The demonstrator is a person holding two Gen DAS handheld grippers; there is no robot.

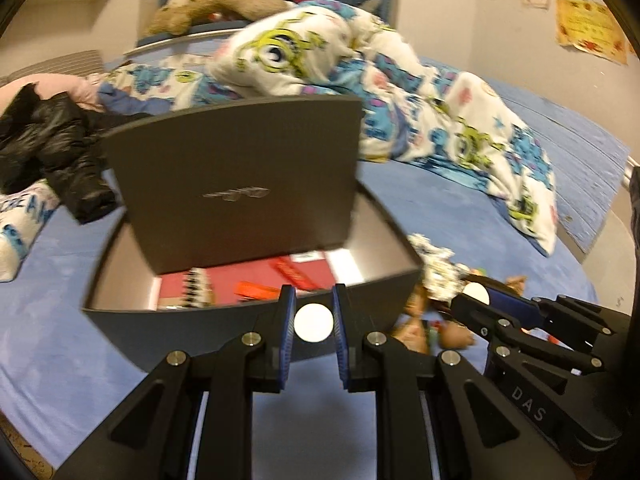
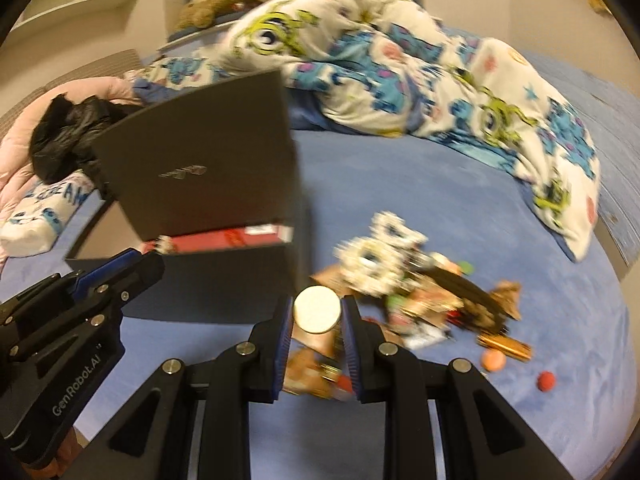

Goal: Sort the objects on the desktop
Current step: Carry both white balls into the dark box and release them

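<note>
A dark grey box [image 1: 120,280] with its hinged lid [image 1: 240,184] raised stands on the blue bed; it also shows in the right wrist view [image 2: 224,284]. A red booklet [image 1: 256,276] lies inside it. My left gripper [image 1: 314,322] is shut on a round white disc [image 1: 314,323] just in front of the box's near wall. My right gripper [image 2: 316,312] is shut on a round pale-topped container [image 2: 317,308], above a pile of small objects [image 2: 420,292]. The right gripper also shows in the left wrist view [image 1: 478,294].
A patterned duvet [image 1: 400,92] is heaped at the back. A black jacket [image 1: 52,144] and a pillow [image 1: 20,224] lie to the left. A red ball [image 2: 546,381] and an orange ball [image 2: 493,360] lie on the sheet at right.
</note>
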